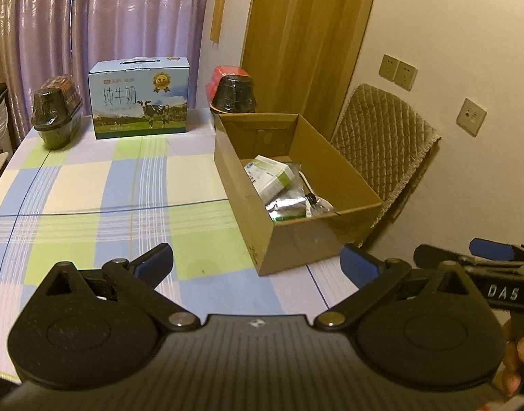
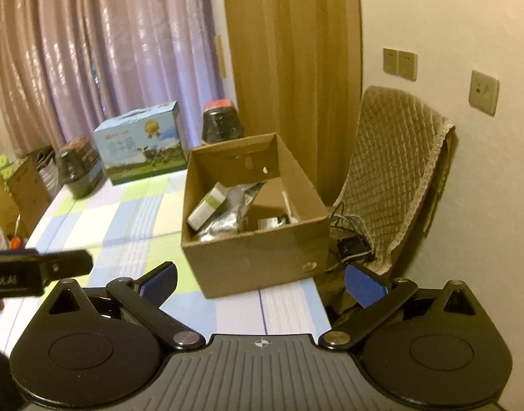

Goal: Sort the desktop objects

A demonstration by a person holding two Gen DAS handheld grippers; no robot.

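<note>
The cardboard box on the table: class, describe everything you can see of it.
The cardboard box is plain brown, open-topped and upright, at the right edge of the checked tablecloth. Inside lie a white-and-green carton, silver foil pouches and some small items too unclear to name. A dark jar stands just behind it, a padded chair beside it. Neither gripper touches it.
</note>
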